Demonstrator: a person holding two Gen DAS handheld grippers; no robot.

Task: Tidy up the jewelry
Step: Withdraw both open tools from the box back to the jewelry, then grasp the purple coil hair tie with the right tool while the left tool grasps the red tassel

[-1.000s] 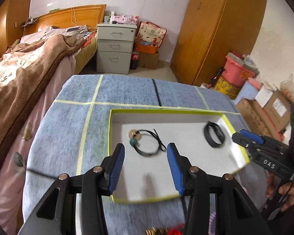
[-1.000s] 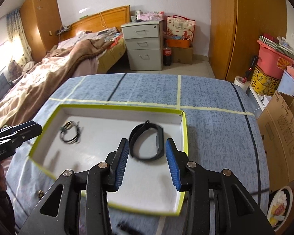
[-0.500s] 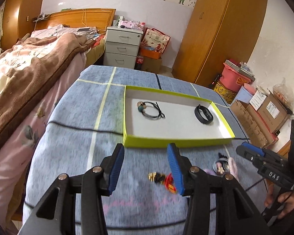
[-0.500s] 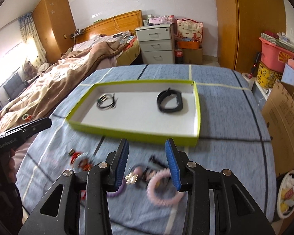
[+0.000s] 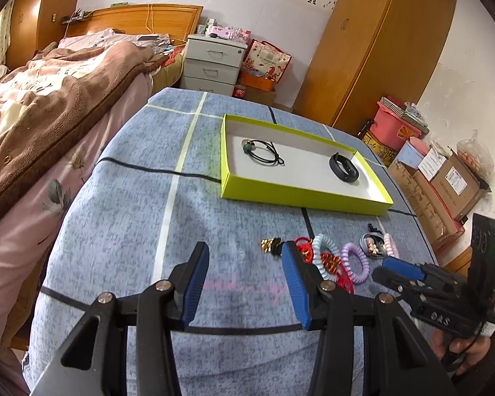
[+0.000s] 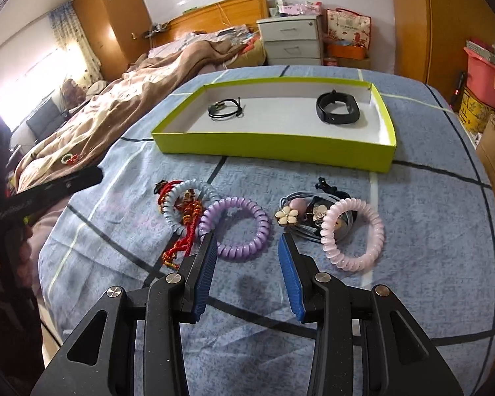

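A lime-green tray [image 6: 274,147] [image 5: 300,196] holds a black cord bracelet [image 6: 224,110] [image 5: 264,153] and a black band [image 6: 338,110] [image 5: 345,168]. In front of it lie a purple coil ring [image 6: 236,227], a pink coil ring [image 6: 354,232], a pale blue coil ring [image 6: 181,201], red cord jewelry [image 6: 184,231] and a flower piece [image 6: 288,216]. My right gripper [image 6: 246,241] is open and empty, just in front of the purple ring. My left gripper [image 5: 246,250] is open and empty, left of the pile [image 5: 333,257].
The blue cloth table [image 5: 142,204] carries tape lines and a black cable [image 5: 155,171]. A bed [image 5: 49,99] lies left, a drawer unit [image 5: 214,62] and a wardrobe [image 5: 373,49] behind, boxes [image 5: 445,181] right.
Both grippers have pulled back from over the tray toward the near side of the table. The loose jewelry pile has come into view. Both stay open.
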